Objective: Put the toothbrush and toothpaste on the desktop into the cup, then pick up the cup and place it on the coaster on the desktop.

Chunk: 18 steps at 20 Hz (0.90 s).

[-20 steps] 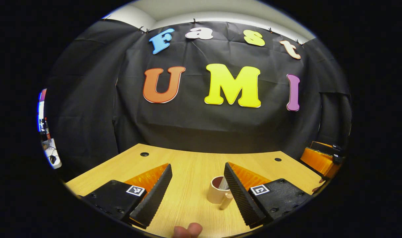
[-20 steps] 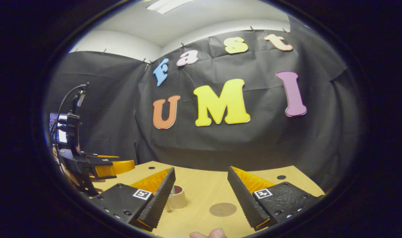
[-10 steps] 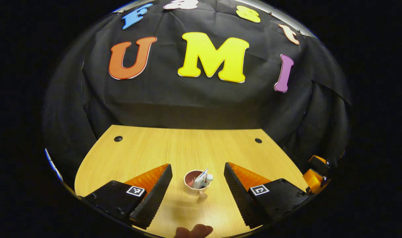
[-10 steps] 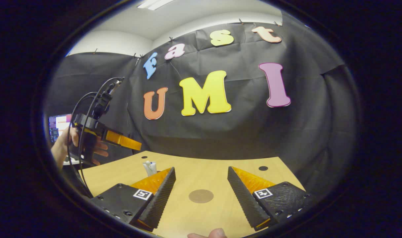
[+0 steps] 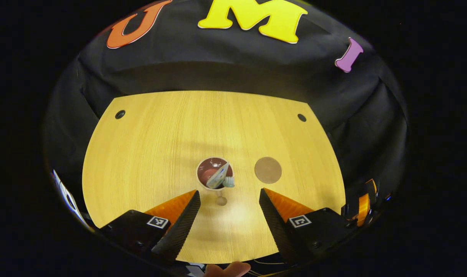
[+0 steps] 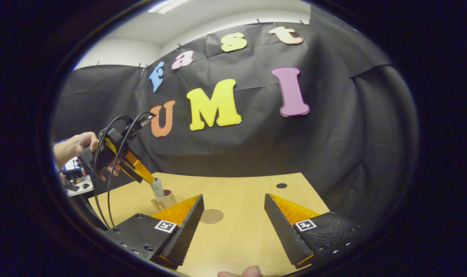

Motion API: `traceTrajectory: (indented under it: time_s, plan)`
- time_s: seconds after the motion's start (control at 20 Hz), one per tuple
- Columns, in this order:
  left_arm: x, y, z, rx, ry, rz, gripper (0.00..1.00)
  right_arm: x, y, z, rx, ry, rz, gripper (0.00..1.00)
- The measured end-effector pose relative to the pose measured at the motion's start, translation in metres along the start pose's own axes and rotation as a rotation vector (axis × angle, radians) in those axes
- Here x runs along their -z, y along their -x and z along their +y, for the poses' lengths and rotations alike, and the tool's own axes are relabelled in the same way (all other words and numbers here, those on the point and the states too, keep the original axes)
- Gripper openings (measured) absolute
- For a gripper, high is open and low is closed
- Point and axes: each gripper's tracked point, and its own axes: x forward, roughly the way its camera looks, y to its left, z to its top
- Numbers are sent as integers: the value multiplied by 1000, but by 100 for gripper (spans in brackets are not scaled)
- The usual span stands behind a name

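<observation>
- Both grippers I'm holding are released: left gripper (image 5: 228, 215) looks steeply down over the cup (image 5: 214, 179), fingers spread and holding nothing.
- Right gripper (image 6: 233, 227) is low over the desktop (image 6: 241, 238), fingers wide apart.
- Toothpaste (image 5: 219, 177) stands inside the cup; I can't make out the toothbrush.
- Coaster (image 5: 268, 170) lies bare just beside the cup.

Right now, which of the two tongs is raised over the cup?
The left tongs, held by a hand, hang open above the cup. The right tongs sit lower, open, off to the side near the coaster.
</observation>
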Motion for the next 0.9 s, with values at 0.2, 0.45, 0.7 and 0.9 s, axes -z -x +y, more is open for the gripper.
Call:
traceTrajectory:
  time_s: [0.2,0.45,0.7,0.9]
  plan:
    - [11,-12,1,11,70,83,98,-10,0,-17,55,56,-51,92]
    - [11,-25,-11,22,82,146,98,-8,-1,-15,60,61,-68,95]
    - [9,-41,-16,-13,107,221,98,4,-11,-15,45,12,-22,96]
    - [0,-52,-13,-49,105,258,98,2,-16,-18,37,-43,-21,96]
